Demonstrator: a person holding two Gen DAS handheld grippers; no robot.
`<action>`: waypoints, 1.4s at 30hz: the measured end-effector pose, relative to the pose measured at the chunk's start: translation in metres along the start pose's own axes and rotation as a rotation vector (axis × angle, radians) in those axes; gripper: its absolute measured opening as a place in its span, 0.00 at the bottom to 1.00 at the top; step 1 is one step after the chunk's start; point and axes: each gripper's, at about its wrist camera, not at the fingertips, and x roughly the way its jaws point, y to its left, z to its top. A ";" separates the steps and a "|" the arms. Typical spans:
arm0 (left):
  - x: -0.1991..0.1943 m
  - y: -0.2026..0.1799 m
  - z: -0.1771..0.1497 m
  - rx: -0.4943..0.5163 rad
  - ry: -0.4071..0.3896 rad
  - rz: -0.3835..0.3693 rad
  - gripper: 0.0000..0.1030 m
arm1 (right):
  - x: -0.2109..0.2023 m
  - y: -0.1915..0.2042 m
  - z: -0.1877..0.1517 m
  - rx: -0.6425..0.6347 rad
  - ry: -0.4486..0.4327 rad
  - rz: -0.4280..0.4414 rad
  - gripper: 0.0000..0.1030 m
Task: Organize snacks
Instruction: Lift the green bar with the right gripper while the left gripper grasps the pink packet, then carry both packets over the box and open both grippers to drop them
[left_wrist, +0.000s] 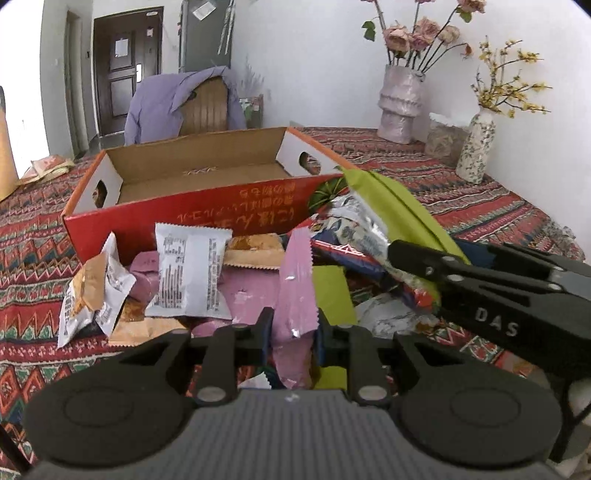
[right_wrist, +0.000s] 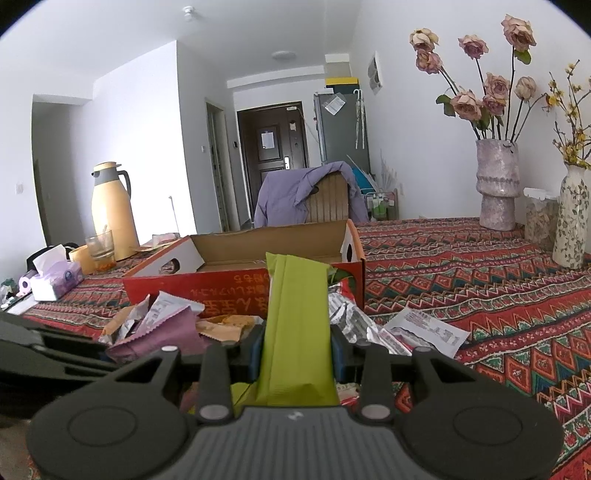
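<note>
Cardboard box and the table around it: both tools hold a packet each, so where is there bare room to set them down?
The cardboard box looks empty inside. The patterned tablecloth is bare between the box and the pink vase. The snack pile in front of the box's red wall is crowded, reaching up to both tools.

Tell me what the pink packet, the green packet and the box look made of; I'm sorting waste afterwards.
Pink packet: likely plastic film with a foil lining, going by its zigzag-cut edge and a silvery patch where it creases. Green packet: smooth, matte film, plastic or coated paper; its folds stay crisp. Box: corrugated cardboard, raw brown inside, printed glossy red outside, with punched handle holes.
</note>
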 end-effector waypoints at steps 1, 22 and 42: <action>-0.001 0.001 0.000 -0.002 -0.005 0.000 0.20 | 0.000 0.000 0.000 0.000 0.000 0.001 0.34; -0.041 0.037 0.076 -0.064 -0.252 0.070 0.20 | 0.025 0.024 0.072 -0.080 -0.142 0.008 0.34; 0.085 0.117 0.149 -0.185 -0.085 0.311 0.20 | 0.212 0.010 0.127 -0.043 0.177 -0.073 0.34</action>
